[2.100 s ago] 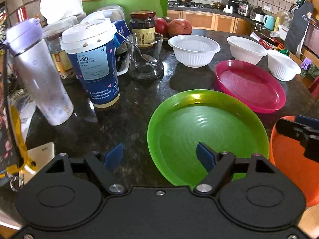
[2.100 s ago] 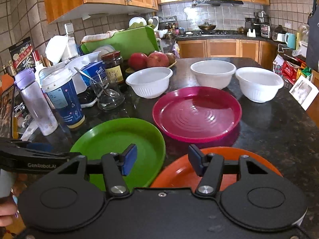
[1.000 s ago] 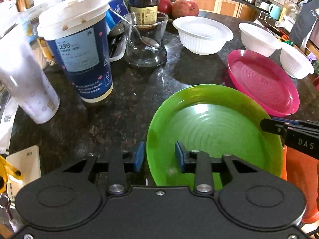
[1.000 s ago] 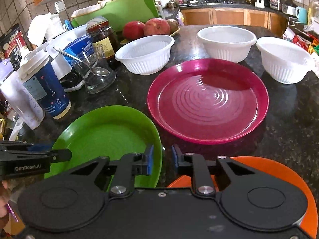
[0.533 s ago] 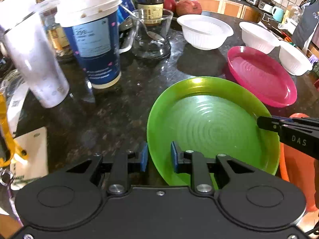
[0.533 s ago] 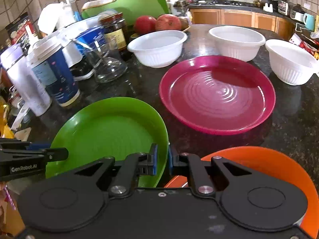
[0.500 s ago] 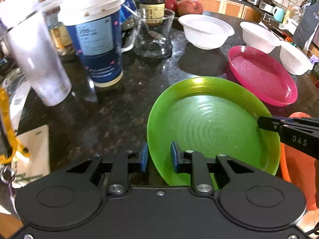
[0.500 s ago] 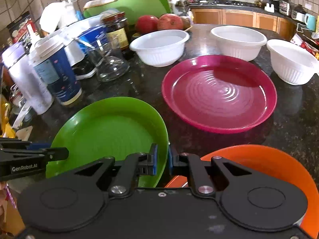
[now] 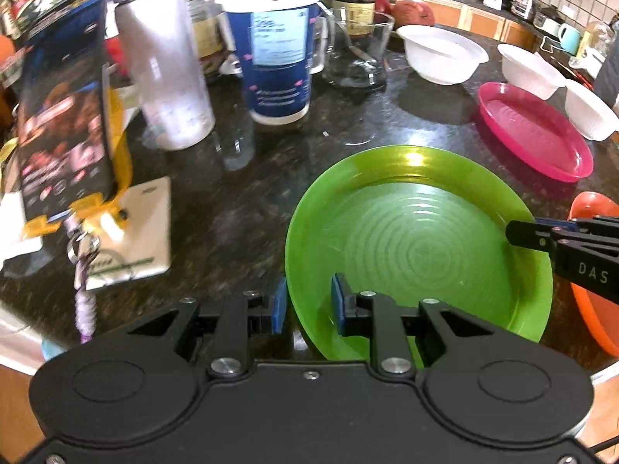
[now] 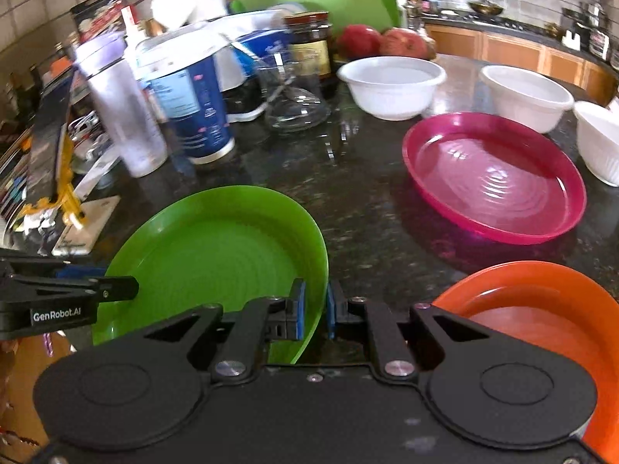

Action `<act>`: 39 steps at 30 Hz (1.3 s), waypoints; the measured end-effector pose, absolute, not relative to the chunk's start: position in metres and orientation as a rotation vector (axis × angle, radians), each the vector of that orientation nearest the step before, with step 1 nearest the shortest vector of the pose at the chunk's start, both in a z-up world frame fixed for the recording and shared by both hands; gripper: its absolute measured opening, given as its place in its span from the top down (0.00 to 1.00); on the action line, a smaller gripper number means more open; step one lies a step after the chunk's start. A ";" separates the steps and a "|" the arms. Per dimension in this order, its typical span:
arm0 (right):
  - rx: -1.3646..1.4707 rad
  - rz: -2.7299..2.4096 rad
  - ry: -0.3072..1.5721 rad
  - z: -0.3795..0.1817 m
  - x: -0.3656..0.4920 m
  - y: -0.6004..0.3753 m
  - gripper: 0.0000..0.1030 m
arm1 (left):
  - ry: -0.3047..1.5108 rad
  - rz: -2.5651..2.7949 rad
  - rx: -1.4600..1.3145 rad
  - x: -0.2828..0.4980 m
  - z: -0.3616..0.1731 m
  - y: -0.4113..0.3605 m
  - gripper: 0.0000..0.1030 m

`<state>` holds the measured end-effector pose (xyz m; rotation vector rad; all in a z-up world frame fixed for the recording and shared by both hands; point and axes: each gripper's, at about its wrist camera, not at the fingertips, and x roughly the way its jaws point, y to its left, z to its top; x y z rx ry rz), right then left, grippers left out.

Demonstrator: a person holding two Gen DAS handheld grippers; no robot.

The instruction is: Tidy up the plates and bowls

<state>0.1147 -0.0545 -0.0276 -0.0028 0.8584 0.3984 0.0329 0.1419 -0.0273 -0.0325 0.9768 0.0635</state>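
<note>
A green plate [image 9: 418,239] is held off the dark counter by both grippers. My left gripper [image 9: 307,303] is shut on its near left rim. My right gripper [image 10: 314,309] is shut on the green plate's [image 10: 216,255] right rim. A pink plate [image 10: 491,178] lies on the counter to the right, also in the left wrist view [image 9: 534,131]. An orange plate [image 10: 541,301] lies at the near right. Three white bowls [image 10: 390,85], [image 10: 526,96], [image 10: 599,139] stand behind the pink plate.
A blue paper cup [image 9: 278,58], a pale bottle [image 9: 170,69], a glass cup with a spoon [image 9: 359,54], a dark jar [image 10: 309,42], red fruit [image 10: 383,42] and a green board [image 10: 340,0] crowd the back left. A snack packet [image 9: 62,116] and card [image 9: 131,228] lie left.
Both grippers have closed on the green plate's rims and lifted it, carrying it left and toward the near edge. The view has swung left, showing more clutter.
</note>
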 end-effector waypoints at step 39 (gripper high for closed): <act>0.089 0.308 0.745 0.002 0.091 -0.116 0.80 | 0.982 0.040 0.057 0.059 0.020 0.098 0.63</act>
